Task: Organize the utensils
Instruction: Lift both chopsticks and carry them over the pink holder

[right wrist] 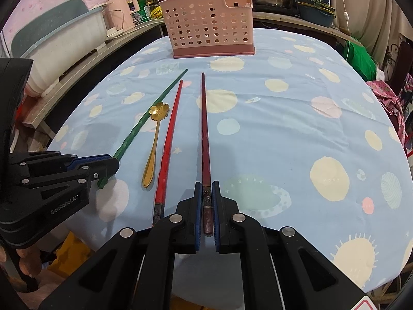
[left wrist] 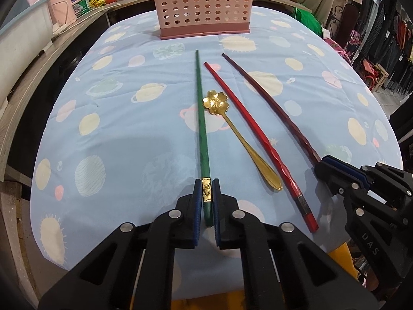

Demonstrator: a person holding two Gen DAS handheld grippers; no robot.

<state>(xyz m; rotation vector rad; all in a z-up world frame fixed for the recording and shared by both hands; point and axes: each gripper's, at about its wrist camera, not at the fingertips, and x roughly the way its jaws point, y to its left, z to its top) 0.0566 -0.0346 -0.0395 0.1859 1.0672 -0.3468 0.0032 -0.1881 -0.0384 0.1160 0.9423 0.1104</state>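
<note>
— Blue pads of the left gripper (left wrist: pixel 206 193) sit nearest the left wrist lens, pressed onto the green chopstick (left wrist: pixel 200 118) at its gold band, close to the butt end.

— And its long axis?

— It runs straight ahead from the jaws toward the pink basket (left wrist: pixel 204 2) at the far side of the table (left wrist: pixel 103 129); the tip stops short of the basket's base. Just to the right lie the gold flower spoon (left wrist: pixel 232 134) and the red chopstick (left wrist: pixel 258 139), both loose on the cloth. Further right, the right gripper (left wrist: pixel 321 164) pinches the dark maroon chopstick (left wrist: pixel 268 95).

— From the right wrist view?

— Same picture mirrored: the jaws are pinched on the maroon stick near its butt, and the stick points at the basket. It looks like both sticks must be lifted and tipped upright over the rim.

— Room to move?

— Open cloth lies ahead of both hands. The spoon's bowl touches the green stick, so lifting may nudge it.
</note>
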